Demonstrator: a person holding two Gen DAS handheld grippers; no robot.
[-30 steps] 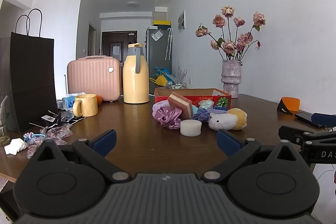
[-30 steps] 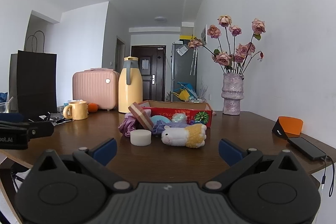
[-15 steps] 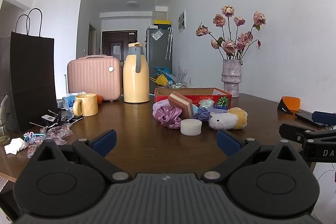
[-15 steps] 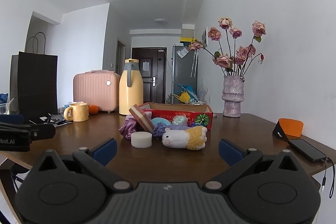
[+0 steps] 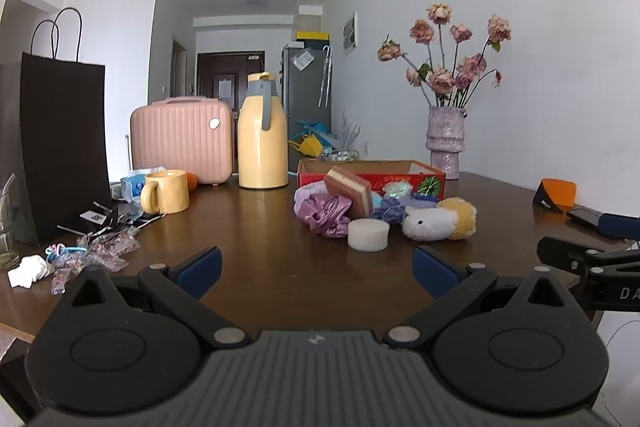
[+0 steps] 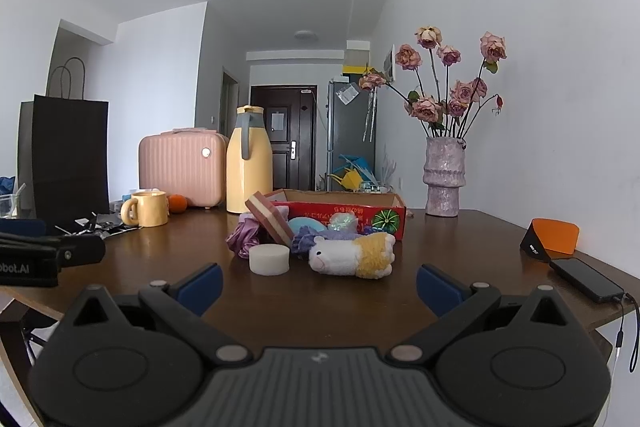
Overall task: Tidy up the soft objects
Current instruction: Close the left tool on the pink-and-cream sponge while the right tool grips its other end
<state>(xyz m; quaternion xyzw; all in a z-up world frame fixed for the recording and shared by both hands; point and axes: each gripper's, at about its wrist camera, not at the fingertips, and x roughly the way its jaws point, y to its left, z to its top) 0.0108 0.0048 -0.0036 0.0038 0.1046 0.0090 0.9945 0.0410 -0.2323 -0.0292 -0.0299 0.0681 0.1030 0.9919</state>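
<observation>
A heap of soft things lies mid-table in front of a red cardboard box [image 5: 428, 178] [image 6: 384, 217]: a white and yellow plush animal [image 5: 438, 224] [image 6: 352, 255], a white round sponge [image 5: 368, 235] [image 6: 269, 259], a purple scrunchie [image 5: 326, 213] [image 6: 245, 238], a pink and cream layered sponge [image 5: 350, 191] [image 6: 267, 221] and a small purple knit piece [image 5: 387, 209]. My left gripper [image 5: 316, 267] is open, well short of the heap, with nothing between its fingers. My right gripper [image 6: 319, 285] is open too, just short of the plush.
A yellow mug [image 5: 166, 191], yellow thermos [image 5: 262, 139], pink case [image 5: 182, 141] and black paper bag [image 5: 54, 147] stand at the left. Candy wrappers [image 5: 104, 251] litter the near left. A vase of dried roses [image 5: 446, 143], an orange stand [image 6: 554, 235] and a phone [image 6: 586, 279] sit at the right.
The right wrist view has risen slightly, so the table things sit a little lower in it. The left view is almost unchanged. Both grippers stay open.
</observation>
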